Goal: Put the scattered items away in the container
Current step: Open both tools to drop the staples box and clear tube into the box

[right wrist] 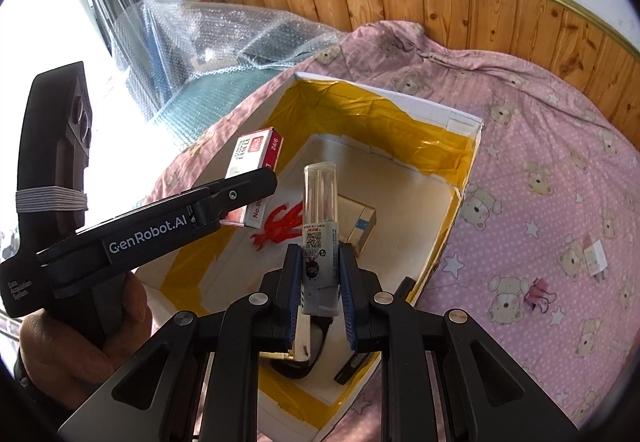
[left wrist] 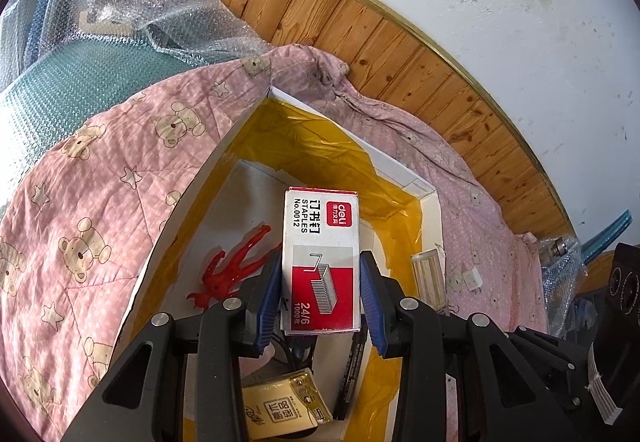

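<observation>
The left gripper [left wrist: 320, 274] clenches a red-and-white staple box [left wrist: 320, 262] (labelled "24/6") over the tape-lined carton [left wrist: 192, 198], while the right gripper [right wrist: 320, 278] grips a clear tube [right wrist: 320, 198].

The left gripper [left wrist: 321, 282], a black two-finger tool with blue ribbed pads [left wrist: 269, 296], has its jaws closed against the two long sides of a red-and-white cardboard staples box [left wrist: 320, 258], held lengthwise and pointing forward. A bare hand [right wrist: 80, 326] wraps its dark handle from below, fingers curled. The right gripper [right wrist: 320, 282], of the same build, pinches the lower, labelled end of a clear plastic tube [right wrist: 319, 218], which stands nearly upright; its own hand seems out of view.
</observation>
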Tool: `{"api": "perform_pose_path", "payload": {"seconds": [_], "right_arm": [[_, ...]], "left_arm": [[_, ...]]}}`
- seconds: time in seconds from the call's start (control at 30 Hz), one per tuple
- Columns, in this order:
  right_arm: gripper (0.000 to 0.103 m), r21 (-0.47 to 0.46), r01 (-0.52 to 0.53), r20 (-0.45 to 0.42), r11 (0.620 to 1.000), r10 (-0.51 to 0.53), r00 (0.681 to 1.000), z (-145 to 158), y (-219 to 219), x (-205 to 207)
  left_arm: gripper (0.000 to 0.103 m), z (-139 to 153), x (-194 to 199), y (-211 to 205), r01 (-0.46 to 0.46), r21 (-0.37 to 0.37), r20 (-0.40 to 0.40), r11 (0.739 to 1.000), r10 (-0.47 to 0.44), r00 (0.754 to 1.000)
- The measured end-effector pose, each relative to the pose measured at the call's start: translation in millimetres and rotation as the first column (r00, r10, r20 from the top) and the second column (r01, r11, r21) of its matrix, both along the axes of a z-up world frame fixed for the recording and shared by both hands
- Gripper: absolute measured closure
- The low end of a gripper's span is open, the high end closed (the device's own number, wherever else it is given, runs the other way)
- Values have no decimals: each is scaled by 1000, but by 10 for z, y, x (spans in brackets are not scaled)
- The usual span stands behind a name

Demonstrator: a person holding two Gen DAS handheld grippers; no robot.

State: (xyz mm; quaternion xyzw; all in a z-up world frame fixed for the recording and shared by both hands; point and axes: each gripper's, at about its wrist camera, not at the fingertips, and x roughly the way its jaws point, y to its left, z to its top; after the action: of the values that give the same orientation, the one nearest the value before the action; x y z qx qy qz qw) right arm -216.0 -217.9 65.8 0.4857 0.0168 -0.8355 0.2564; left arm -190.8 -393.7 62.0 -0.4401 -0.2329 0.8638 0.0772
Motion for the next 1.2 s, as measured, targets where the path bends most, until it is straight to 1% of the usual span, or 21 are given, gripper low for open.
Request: {"api": "perform_pose_path", "payload": {"seconds": [0.17,0.2,0.3,0.5,0.6,0.63,0.67,0.7,0.73,0.77,0.8,0.97,1.07,1.2], "right_arm": [[84,-8,5,12,1000,-4,1000,-33,-3,-221],[84,-8,-2,32,1000,2,999,-39,-7,-256],[84,-12,-7,44,1000,8,999,-85,-38,-351],[84,-28,3,52,1000,-1,999,-145,-117,-529],[82,-71,21,57,997,-17,998,-179,-132,-627],[80,-87,31,54,996,-27,998,-193,-129,-652],[70,-89,46,60,995,-41,997,-219,-118,-671],[67,-92,60,68,994,-54,996,-250,-91,-683],[67,-94,74,79,993,-67,995,-273,-60,-685],[67,-95,75,80,993,-68,994,-275,-39,-665],[67,-94,75,79,993,-68,995,-274,-12,-642],[67,-95,87,97,992,-78,992,-223,123,-507],[67,-101,78,96,992,-68,993,-160,148,-368],[67,-113,65,88,991,-55,995,-72,149,-187]], "left_arm": [[64,-85,-169,-12,-8,-6,22,1000,8,1000],[64,-107,-208,-14,-9,-7,27,1000,9,1000],[64,-166,-331,-33,-13,-13,42,1000,14,999],[64,-256,-558,-76,-33,-1,64,999,33,997],[64,-314,-691,-99,-49,4,74,999,48,996],[63,-332,-729,-106,-50,17,80,999,49,996],[57,-349,-760,-110,-44,35,78,998,41,996],[52,-380,-793,-110,-33,41,83,999,29,996],[52,-416,-816,-116,-39,25,106,999,36,994],[52,-437,-814,-134,-43,24,117,999,40,992],[52,-436,-790,-150,-37,40,113,999,32,993],[52,-362,-620,-172,-42,69,118,997,33,992],[50,-308,-480,-163,-32,67,109,997,24,994],[50,-273,-246,-173,-34,69,108,997,26,994]]}}
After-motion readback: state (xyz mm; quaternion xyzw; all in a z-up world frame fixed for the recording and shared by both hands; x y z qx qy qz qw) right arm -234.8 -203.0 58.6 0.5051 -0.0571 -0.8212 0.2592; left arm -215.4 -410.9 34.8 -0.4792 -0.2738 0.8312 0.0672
